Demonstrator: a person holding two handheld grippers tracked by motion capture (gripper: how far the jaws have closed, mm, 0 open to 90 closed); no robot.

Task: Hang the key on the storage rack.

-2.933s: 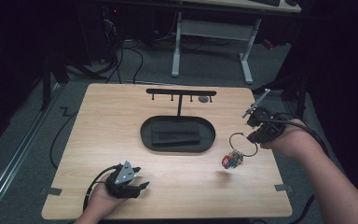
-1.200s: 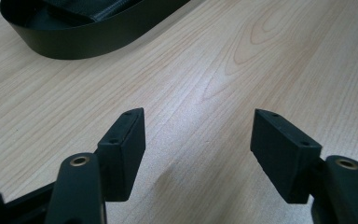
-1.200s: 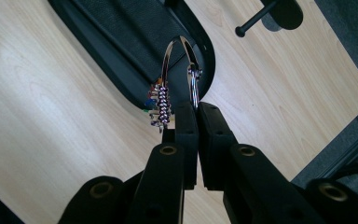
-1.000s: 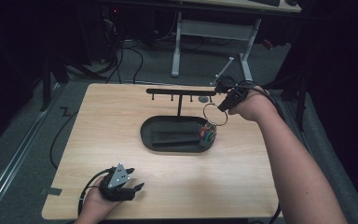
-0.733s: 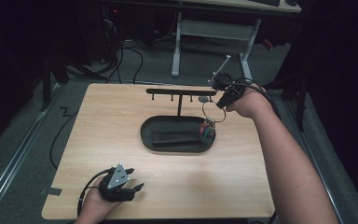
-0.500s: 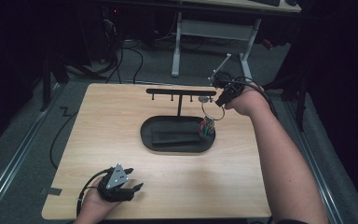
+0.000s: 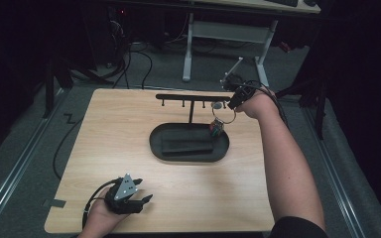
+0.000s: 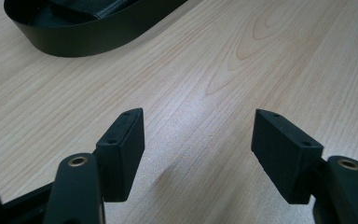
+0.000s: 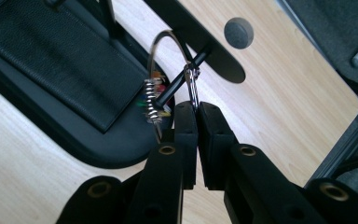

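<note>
Now that the right gripper [image 7: 234, 100] has travelled from the near right part of the table [image 7: 104, 134] up to the far right end of the black hook rack [image 7: 191, 96], the keyring [image 9: 168, 70] it carries has gone from dangling over bare wood to hanging right against a peg [image 9: 184, 79] of that rack. In the right gripper view the jaws are pinched tight on the metal ring, with almost no gap between them, and the loop stands above the fingertips with the peg crossing it; whether the ring is truly over the peg or only laid against it I cannot tell. The small coloured charm [image 7: 215, 130] hangs below the ring, over the far right edge of the oval black tray [image 7: 188, 153]. Over the last second the hand has only crept a little farther and higher, which reads as fine alignment rather than transport, so the hanging step looks close to done, with release yet to come. The left gripper [image 7: 129, 198] has stayed parked at the near left of the table, its jaws spread wide and holding nothing, as the left gripper view shows over plain wood.
</note>
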